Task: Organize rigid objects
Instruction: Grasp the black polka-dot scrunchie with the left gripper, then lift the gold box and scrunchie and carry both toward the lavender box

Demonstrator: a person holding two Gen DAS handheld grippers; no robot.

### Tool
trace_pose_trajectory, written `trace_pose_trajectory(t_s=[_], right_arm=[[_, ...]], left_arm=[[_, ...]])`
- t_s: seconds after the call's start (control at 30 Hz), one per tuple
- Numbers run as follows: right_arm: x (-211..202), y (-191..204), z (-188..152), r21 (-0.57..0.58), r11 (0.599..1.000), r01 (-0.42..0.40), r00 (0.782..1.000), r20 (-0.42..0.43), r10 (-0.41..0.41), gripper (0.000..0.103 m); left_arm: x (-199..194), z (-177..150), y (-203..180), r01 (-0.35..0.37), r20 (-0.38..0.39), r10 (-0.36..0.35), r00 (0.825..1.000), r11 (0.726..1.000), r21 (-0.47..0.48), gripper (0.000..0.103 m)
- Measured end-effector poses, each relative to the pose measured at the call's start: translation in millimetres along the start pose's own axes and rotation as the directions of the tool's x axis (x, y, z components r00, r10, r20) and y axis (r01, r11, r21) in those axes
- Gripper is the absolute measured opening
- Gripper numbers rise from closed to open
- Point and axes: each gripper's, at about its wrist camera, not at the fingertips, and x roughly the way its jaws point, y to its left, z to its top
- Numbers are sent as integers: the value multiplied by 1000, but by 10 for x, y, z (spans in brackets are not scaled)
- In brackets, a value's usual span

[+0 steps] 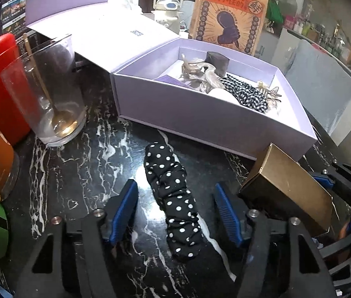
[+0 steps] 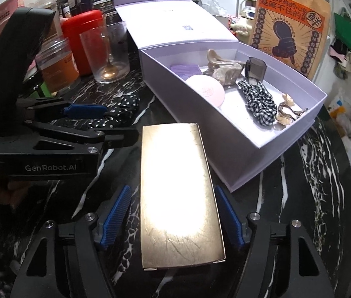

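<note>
Sorting looks partly done: hair clips (image 2: pixel 225 68), a compact (image 2: pixel 205 90) and a checked scrunchie (image 2: pixel 260 104) lie in the lilac box (image 2: pixel 237 154). Left on the tabletop (image 1: pixel 76 164) are a dotted scrunchie (image 1: pixel 175 198) and a gold box (image 2: pixel 178 193). The left gripper (image 1: pixel 174 211) straddles the scrunchie and the right gripper (image 2: pixel 173 216) the gold box, jaws open, pads clear.

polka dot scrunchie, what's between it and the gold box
One finger of the left gripper, seen in the left wrist view; otherwise bare marble table between the scrunchie and gold box.
</note>
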Motion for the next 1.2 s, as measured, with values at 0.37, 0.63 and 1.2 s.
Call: trace_pose_trajectory(t_s=[0.37, 0.63, 1.2], right_arm=[[-17, -29, -38, 30, 999, 45, 999, 7, -46, 49], [-116, -31, -127, 45, 998, 38, 999, -9, -37, 43], [-296, -103, -256, 103, 994, -28, 999, 26, 25, 43]], left_arm=[[-56, -39, 122, -47, 10, 48, 999, 997, -58, 23], [-183, -181, 164, -44, -1, 44, 999, 990, -132, 17], [-495, -354, 25, -2, 9, 3, 1000, 989, -150, 17]])
